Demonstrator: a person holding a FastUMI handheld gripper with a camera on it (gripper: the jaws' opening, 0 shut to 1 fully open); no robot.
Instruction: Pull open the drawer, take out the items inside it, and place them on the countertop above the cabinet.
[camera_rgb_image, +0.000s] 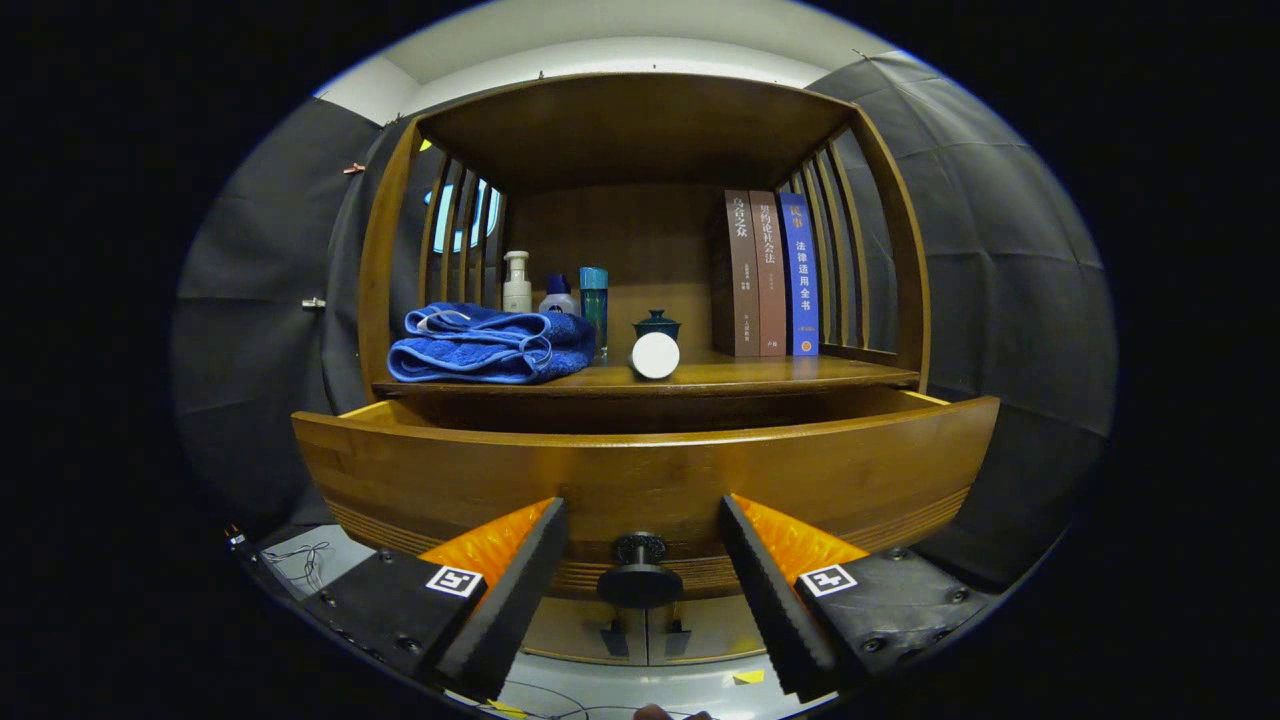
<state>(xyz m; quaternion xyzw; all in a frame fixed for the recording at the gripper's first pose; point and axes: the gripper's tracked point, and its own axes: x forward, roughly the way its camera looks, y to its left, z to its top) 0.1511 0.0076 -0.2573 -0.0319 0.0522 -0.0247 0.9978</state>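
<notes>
Gripper view, looking level at the front of a wooden cabinet. The gripper (640, 590) has its jaws spread wide and grips nothing; the two ribbed black fingers (515, 590) flank the dark round knob (640, 580), which sits in the gap between them, clear of both pads. The knob is fixed low on the curved front panel of the drawer (640, 470), just beyond the fingertips. The drawer stands pulled out toward the camera, a dark gap showing between its top edge and the countertop (760, 375) behind; its interior is hidden by the front panel, so what lies inside cannot be told.

On the countertop, from left to right: a folded blue towel (480, 345), three bottles (555, 290) behind it, a white round-ended object (655, 355) lying near the front edge, a small dark lidded cup (657, 324) farther back, and three upright books (770, 270) at the far right.

Step in hand, as judged: the pull appears complete or nearly so, with the knob released. The next move calls for lifting the gripper above the panel and tilting it down to see and reach into the drawer. The tool is held low, level and centred on the knob.
</notes>
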